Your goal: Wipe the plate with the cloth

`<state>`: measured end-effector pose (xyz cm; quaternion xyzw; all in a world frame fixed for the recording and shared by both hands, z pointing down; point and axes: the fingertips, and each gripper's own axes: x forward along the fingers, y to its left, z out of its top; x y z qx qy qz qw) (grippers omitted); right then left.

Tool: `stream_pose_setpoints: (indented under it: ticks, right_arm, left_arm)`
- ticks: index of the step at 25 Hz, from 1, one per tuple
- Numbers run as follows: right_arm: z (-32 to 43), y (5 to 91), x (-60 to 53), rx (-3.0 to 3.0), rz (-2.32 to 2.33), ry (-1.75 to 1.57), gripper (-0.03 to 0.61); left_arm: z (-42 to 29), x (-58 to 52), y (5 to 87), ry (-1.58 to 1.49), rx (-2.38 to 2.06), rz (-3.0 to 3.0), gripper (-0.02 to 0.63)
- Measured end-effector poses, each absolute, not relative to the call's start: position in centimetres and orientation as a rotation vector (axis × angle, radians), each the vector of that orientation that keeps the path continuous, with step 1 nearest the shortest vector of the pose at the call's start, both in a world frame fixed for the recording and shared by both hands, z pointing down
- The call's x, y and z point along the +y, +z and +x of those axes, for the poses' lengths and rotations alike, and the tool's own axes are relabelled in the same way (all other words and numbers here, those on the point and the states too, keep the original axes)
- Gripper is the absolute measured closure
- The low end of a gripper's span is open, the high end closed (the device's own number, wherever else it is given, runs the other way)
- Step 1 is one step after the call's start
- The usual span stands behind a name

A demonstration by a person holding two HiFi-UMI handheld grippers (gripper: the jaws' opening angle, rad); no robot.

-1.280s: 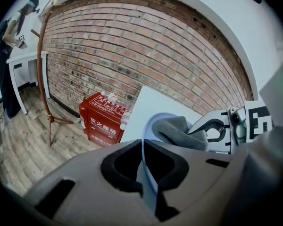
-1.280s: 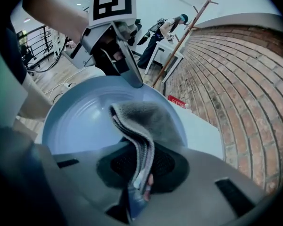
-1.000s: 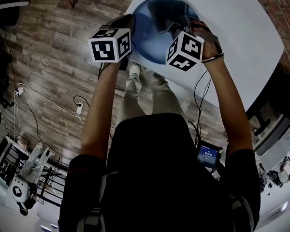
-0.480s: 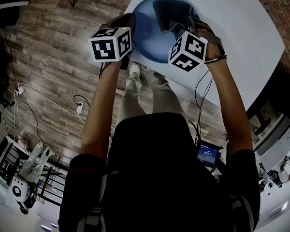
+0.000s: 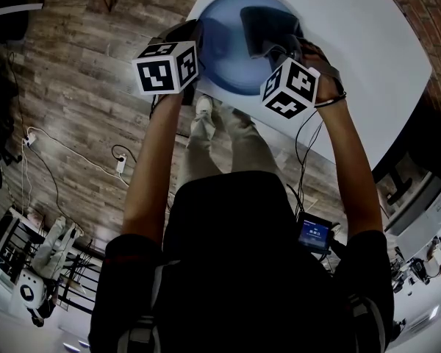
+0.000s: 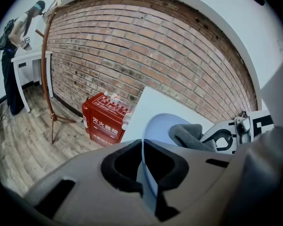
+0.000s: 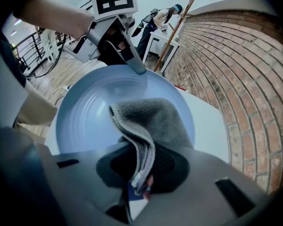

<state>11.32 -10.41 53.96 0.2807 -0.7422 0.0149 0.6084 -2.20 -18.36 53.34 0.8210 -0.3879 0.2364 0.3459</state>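
Observation:
A round light-blue plate [image 5: 228, 50] lies near the corner of the white table [image 5: 367, 57]. My left gripper [image 5: 192, 39] is shut on the plate's left rim [image 6: 145, 149]; the rim runs edge-on between its jaws. A grey folded cloth [image 7: 151, 121] rests on the plate [image 7: 94, 117], and my right gripper [image 7: 139, 180] is shut on its near end. In the head view the cloth [image 5: 268, 24] covers the plate's right part, just beyond the right gripper [image 5: 283, 50]. The left gripper [image 7: 129, 55] shows across the plate in the right gripper view, and the cloth [image 6: 191, 135] shows in the left gripper view.
The table stands against a brick wall [image 6: 146, 55]. A red box [image 6: 104, 119] sits on the wooden floor [image 5: 81, 87] by the wall, beside a wooden coat stand [image 6: 49, 69]. A person [image 7: 155, 22] stands far off at a white desk. Cables [image 5: 66, 153] lie on the floor.
My right gripper has slid the cloth across the plate, away from me and to the right. The left gripper has kept its hold on the rim.

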Motion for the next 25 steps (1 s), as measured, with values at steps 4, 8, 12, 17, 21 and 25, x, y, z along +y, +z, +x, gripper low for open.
stream_pose_setpoints:
  ticks: [4,8,12,17,21,25]
  right_arm:
    - [11.3,54.1,-9.4,-1.721,0.651,0.057,0.525]
    - [11.1,54.1,-8.1,-1.728,0.648,0.077,0.526]
    - [10.6,54.1,-7.1,-1.739,0.640,0.091,0.526]
    - [9.5,54.2,-6.1,-1.754,0.619,0.102,0.525]
    - [8.2,54.2,-5.5,-1.776,0.594,0.110,0.525]
    - [6.9,54.3,-5.2,-1.795,0.579,0.108,0.526]
  left_arm:
    - [-2.2,-18.4,53.4,0.606,-1.009,2.124,0.586]
    - [-2.2,-18.4,53.4,0.603,-1.011,2.121,0.585]
    - [-2.1,-18.4,53.4,0.604,-1.012,2.122,0.585]
    - [-2.1,-18.4,53.5,0.600,-1.014,2.117,0.586]
    - [-2.2,-18.4,53.5,0.594,-1.013,2.113,0.586]
    - [-2.2,-18.4,53.6,0.589,-1.012,2.110,0.584]
